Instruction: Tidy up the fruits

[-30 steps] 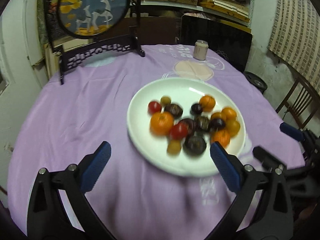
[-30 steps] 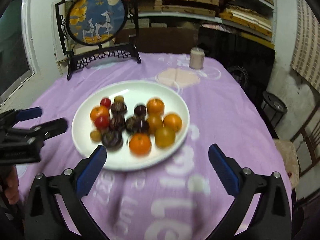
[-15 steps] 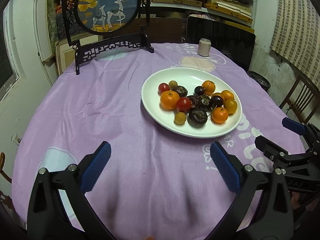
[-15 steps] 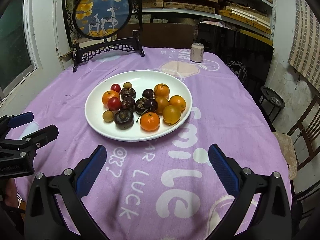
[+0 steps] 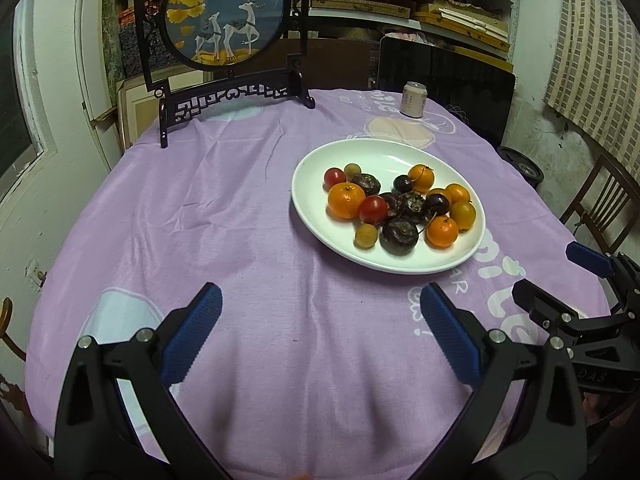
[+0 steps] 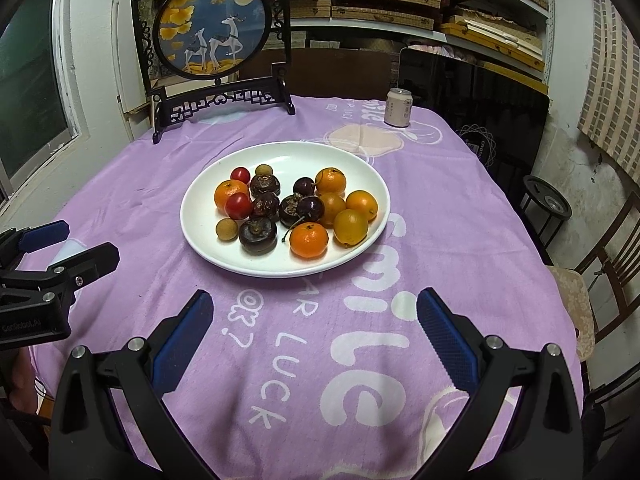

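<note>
A white plate sits on the purple tablecloth and holds several mixed fruits: oranges, red cherry tomatoes, dark water chestnuts, dark cherries and small tan longans. My left gripper is open and empty, low over the cloth, near-left of the plate. My right gripper is open and empty, in front of the plate. Each gripper shows at the edge of the other's view.
A round painted screen on a black carved stand stands at the table's far left. A drinks can stands at the far right. Chairs and a stool stand beside the table on the right.
Both grippers have pulled back from the plate, which now looks smaller and farther away. Both stay open and empty. The fruits have not moved.
</note>
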Available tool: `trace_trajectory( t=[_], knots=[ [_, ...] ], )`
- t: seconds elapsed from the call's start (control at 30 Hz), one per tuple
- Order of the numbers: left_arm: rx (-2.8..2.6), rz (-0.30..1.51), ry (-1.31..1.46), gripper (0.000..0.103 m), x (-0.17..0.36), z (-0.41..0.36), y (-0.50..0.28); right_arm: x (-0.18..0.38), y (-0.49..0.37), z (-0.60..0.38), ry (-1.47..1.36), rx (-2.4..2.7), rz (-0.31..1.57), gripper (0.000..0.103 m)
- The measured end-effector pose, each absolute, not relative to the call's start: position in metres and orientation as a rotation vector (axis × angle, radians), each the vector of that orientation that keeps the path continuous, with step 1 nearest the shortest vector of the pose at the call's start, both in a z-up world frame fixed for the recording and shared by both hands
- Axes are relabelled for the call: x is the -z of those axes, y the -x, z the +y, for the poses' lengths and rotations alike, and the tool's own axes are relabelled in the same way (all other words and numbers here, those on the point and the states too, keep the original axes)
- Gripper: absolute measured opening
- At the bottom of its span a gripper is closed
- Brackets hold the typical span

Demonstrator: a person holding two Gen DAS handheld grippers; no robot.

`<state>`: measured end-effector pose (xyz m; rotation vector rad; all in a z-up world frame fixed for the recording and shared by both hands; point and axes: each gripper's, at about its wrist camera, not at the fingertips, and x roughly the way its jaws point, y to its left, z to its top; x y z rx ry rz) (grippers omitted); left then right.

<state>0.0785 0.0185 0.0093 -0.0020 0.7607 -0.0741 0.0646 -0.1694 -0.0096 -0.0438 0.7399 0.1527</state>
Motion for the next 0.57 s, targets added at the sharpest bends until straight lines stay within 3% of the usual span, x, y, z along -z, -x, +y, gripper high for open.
trace_trajectory(
  t=[0.57],
  knots=[
    [0.047,0.769,0.017,0.101,-0.0078,0.0225,-0.0808,0.0125,-0.0654,-0.1705,0.033,-0.159,0.753,0.102]
  ],
)
